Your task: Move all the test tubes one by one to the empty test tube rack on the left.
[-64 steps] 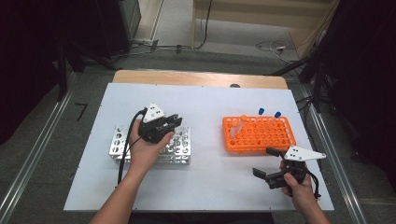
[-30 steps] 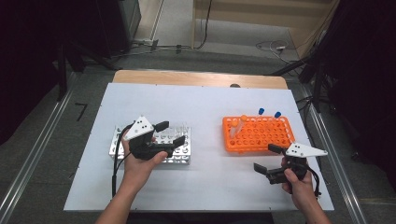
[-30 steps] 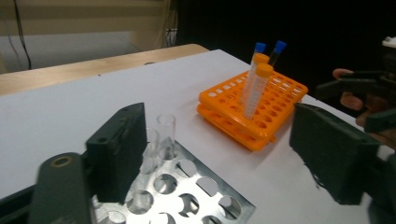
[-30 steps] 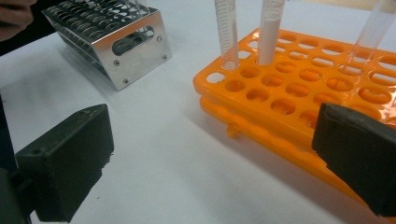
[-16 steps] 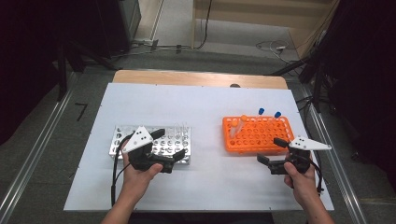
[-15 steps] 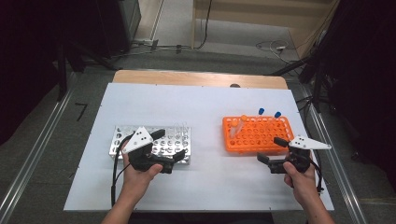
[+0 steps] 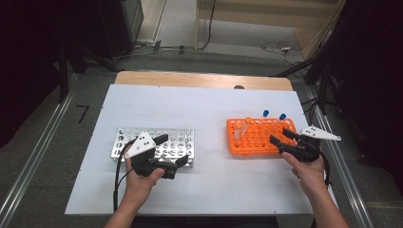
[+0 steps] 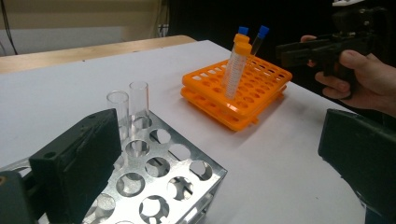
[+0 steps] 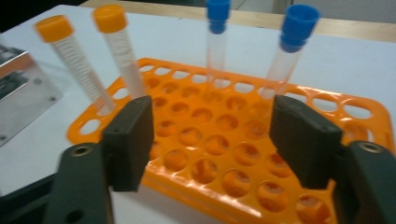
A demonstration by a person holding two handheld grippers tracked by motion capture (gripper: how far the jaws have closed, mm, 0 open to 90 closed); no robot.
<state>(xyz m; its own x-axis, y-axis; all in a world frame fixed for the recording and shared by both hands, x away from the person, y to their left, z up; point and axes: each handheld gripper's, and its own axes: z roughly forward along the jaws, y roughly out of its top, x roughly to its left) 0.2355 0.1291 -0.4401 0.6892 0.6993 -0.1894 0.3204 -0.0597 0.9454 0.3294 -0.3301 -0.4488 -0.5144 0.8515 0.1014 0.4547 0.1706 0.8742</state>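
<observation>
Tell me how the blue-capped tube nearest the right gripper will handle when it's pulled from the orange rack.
The blue-capped tube looks thin, clear and empty, so probably light. It leans in the orange rack, suggesting a loose fit that lifts out easily. Its smooth round wall may slip or roll if laid down.

Right gripper [image 7: 280, 138] now over orange rack [image 7: 259, 137], half-closed.
</observation>
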